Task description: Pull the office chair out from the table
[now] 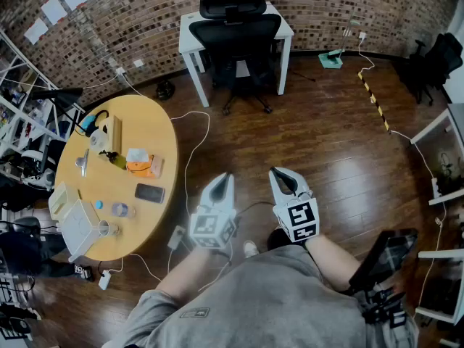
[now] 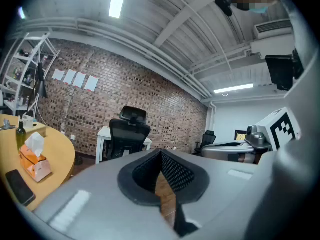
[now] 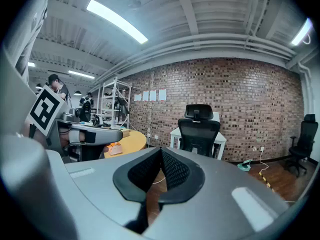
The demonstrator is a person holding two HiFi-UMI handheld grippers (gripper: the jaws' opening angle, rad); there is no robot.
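Left of the left gripper (image 1: 226, 178): a round yellow wooden table (image 1: 148, 125) bearing a flat black phone (image 1: 149, 193), an orange tissue box (image 1: 143, 167) topped with white tissue, a white plastic box (image 1: 78, 230) and a clear glass (image 1: 109, 228). Ahead and right of the right gripper (image 1: 276, 172): a yellow-and-black striped strip (image 1: 375, 100) on the dark wooden floor (image 1: 326, 143), a teal object (image 1: 331, 59) near the red-brown brick wall (image 1: 145, 20), and a black swivel chair (image 1: 433, 62) further right. White paper sheets (image 1: 54, 9) hang on the wall, far ahead and left of the left gripper.
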